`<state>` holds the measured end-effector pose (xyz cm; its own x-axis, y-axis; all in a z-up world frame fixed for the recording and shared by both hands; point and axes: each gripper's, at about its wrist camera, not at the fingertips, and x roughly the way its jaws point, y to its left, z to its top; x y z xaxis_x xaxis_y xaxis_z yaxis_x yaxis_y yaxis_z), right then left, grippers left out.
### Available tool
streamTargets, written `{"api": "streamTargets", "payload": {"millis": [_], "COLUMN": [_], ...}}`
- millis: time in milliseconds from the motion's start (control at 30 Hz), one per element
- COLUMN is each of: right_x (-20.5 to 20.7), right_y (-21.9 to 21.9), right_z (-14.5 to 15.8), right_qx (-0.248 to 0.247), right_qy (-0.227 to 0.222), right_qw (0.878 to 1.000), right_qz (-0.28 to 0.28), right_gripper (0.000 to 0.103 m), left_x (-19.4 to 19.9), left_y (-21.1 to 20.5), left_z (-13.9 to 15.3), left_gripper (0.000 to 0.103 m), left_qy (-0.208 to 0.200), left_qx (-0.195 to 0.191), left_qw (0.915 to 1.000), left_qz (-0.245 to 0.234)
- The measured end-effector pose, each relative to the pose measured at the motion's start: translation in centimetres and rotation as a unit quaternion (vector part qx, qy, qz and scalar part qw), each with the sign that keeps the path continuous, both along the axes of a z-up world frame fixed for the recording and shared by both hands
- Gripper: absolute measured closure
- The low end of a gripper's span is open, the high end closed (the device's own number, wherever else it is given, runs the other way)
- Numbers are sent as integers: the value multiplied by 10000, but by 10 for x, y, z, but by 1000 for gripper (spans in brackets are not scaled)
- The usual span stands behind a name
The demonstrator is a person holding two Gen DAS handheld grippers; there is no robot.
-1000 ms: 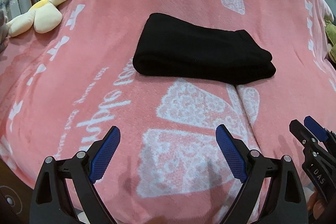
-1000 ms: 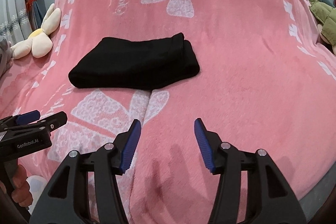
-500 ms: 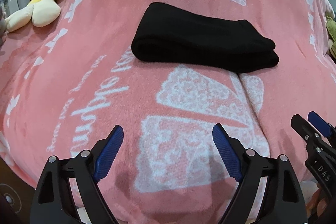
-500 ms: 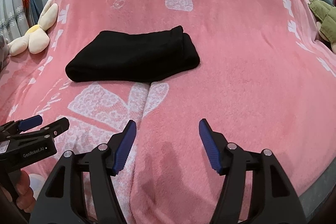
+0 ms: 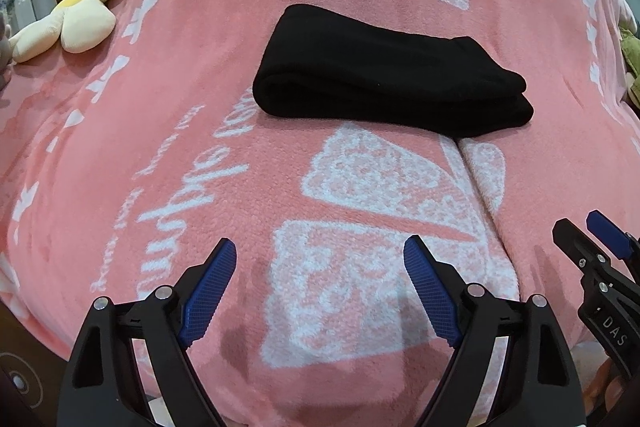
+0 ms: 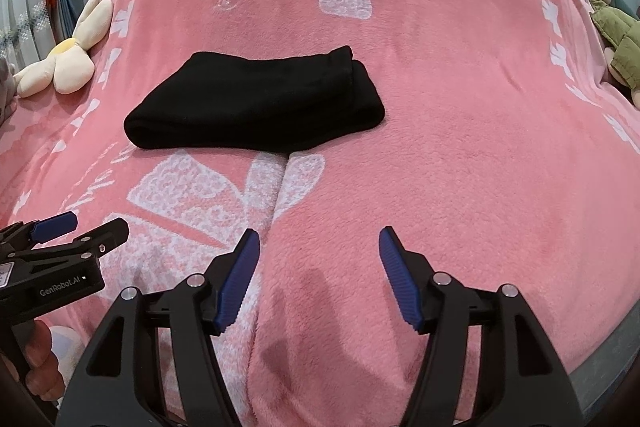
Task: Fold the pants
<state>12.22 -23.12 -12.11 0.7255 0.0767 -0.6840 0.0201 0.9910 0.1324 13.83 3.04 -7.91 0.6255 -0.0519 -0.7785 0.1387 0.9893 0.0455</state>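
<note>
My left gripper (image 5: 320, 267) jaws spread wide, holding nothing; black pants (image 5: 384, 75) folded into compact bundle, lying on pink blanket (image 5: 160, 107) well ahead. My right gripper (image 6: 320, 259) also spread, empty; pants (image 6: 256, 107) ahead, slightly left. Plush flower (image 5: 80, 11) far left
</note>
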Motion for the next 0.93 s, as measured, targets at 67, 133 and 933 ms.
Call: {"api": "streamTargets", "payload": {"millis": [67, 133, 933], "right_x": [0, 0, -2], "right_y": [0, 0, 4], "right_z": [0, 0, -2], "right_qx": [-5, 2, -67], "right_qy": [3, 8, -1], "right_qw": [10000, 10000, 10000], "right_qz": [4, 8, 0], "right_gripper": [43, 43, 36], "left_x": [0, 1, 2], "left_y": [-1, -2, 4], "left_z": [-1, -3, -16], "left_gripper": [20, 20, 21], "left_qy": [-13, 22, 178], "left_qx": [48, 43, -28], "left_qw": [10000, 10000, 9997], "left_qz": [8, 12, 189]}}
